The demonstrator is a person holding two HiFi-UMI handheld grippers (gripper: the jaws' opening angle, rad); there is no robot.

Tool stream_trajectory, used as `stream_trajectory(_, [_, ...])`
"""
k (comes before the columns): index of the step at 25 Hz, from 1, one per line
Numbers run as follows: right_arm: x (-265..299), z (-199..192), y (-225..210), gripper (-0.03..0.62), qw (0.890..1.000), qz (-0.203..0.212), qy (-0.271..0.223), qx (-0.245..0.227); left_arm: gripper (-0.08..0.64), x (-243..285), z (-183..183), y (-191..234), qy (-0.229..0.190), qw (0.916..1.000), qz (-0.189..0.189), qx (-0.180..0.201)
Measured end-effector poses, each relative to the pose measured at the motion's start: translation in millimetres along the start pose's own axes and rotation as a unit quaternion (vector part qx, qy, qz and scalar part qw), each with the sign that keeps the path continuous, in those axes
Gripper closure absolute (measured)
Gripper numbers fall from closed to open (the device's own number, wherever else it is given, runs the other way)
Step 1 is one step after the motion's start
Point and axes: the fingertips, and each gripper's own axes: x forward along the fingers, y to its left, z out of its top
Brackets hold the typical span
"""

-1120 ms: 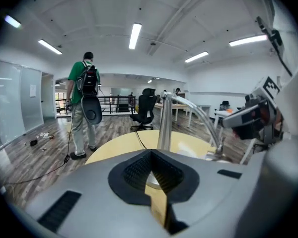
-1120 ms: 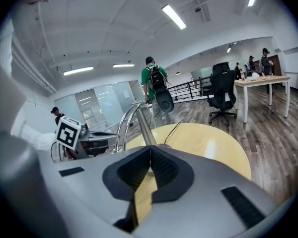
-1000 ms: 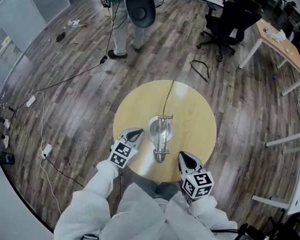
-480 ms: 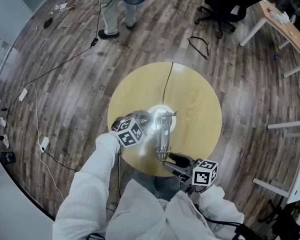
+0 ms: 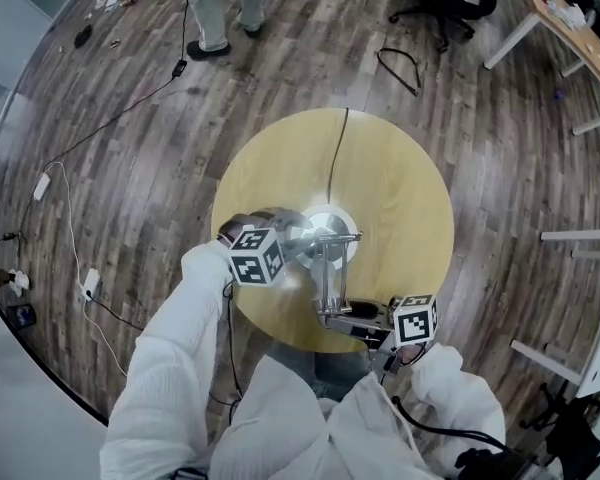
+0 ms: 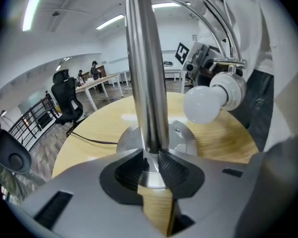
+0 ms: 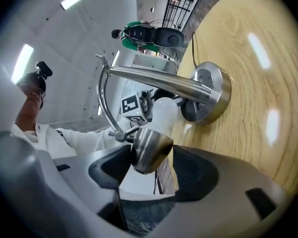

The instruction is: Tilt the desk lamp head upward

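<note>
Two sets of fingers are working the desk lamp (image 5: 328, 278) now. Left fingers (image 6: 175, 168) are clamping the upright post (image 6: 145, 73) just above the round base (image 6: 185, 142), so the left gripper (image 6: 150, 158) is pinning the lamp in place. Right fingers (image 7: 198, 172) have just been spreading wide. They are standing apart on either side of the lamp head (image 7: 149, 151), its steel cone sitting between them close against one pad but not squeezed.

A second ago both grippers were hanging at the near edge of the counter (image 5: 400, 188), clear of the lamp. Now the left is gripping the post and the right gripper (image 7: 150, 168) is lining up on the head.

That head is drooping over the counter's near side, bulb (image 6: 203, 104) hanging above the wood. So the bracing is looking done, and the tilt itself, I reckon, is not yet starting. The right is still needing to close and lift.
</note>
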Motion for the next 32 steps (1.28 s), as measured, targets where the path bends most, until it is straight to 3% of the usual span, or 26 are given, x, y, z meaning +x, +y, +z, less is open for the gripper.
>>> stream_trajectory(3, [5.9,-1.4,-2.8,0.339,0.999,0.019,0.024,0.013,0.508,2.6,-1.6,-6.1,0.009,0.9993,-0.024,0.029])
stream_trajectory(8, [8.0,-2.2,-2.0,0.339,0.998,0.026,0.027,0.049,0.512,1.9,-3.5,-6.0,-0.001,0.9986,-0.052,-0.008])
stream_trajectory(14, [3.3,-7.8,5.9,0.341,0.998,0.019,0.000,0.062,0.511,4.0,-3.6,-7.0,0.033,0.9963,-0.079,0.001])
stream_trajectory(32, [-17.6,-35.7,75.0,0.339,0.997,0.005,-0.016,0.074,0.511,1.1,1.1,-8.5,0.055,0.9959,-0.071,0.002])
